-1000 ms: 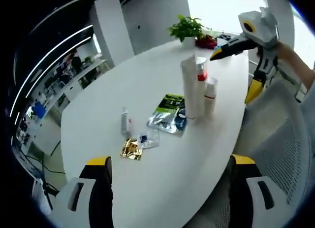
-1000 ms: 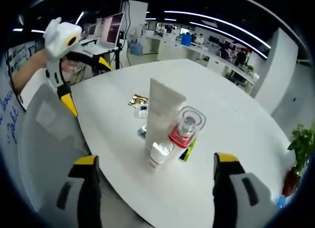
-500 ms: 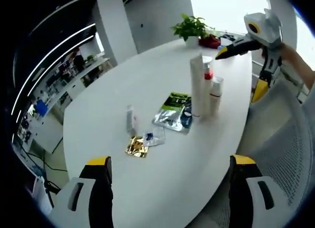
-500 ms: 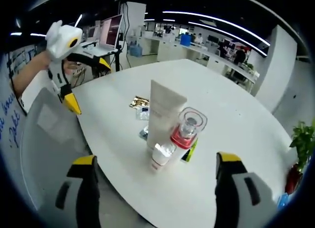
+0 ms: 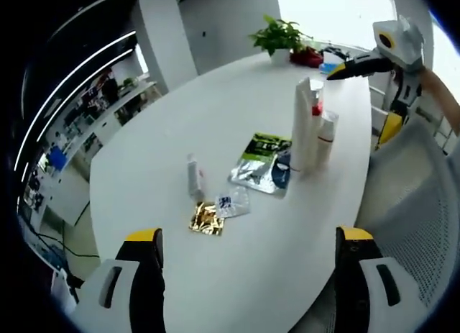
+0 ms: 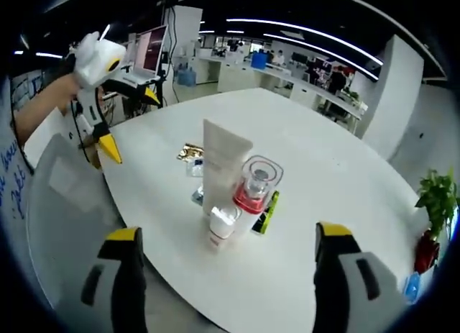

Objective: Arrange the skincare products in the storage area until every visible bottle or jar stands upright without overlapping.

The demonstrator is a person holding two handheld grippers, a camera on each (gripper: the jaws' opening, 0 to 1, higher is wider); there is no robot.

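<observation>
On the white table [image 5: 215,117] a tall white tube [image 5: 302,124], a red-collared bottle with a clear cap [image 5: 315,107] and a small white bottle [image 5: 325,136] stand upright in a tight cluster. A small tube [image 5: 192,176] stands apart to their left. My left gripper [image 5: 249,236] is open and empty, off the near table edge. My right gripper [image 5: 363,99] hangs open beyond the cluster. In the right gripper view the tube [image 6: 221,167], the bottle [image 6: 253,189] and the small bottle [image 6: 219,225] stand ahead of my open right gripper [image 6: 228,232]. The left gripper [image 6: 131,123] is open at the far left.
Flat sachets lie on the table: a green and silver pack [image 5: 262,164], a clear one [image 5: 233,201] and a gold one [image 5: 206,219]. A potted plant [image 5: 277,37] and a red item [image 5: 305,57] sit at the far end. Mesh chairs [image 5: 417,225] [image 6: 65,196] flank the table.
Both views have shifted a little as the hands moved. The bottles and sachets stand where they were. Both grippers remain open and empty.
</observation>
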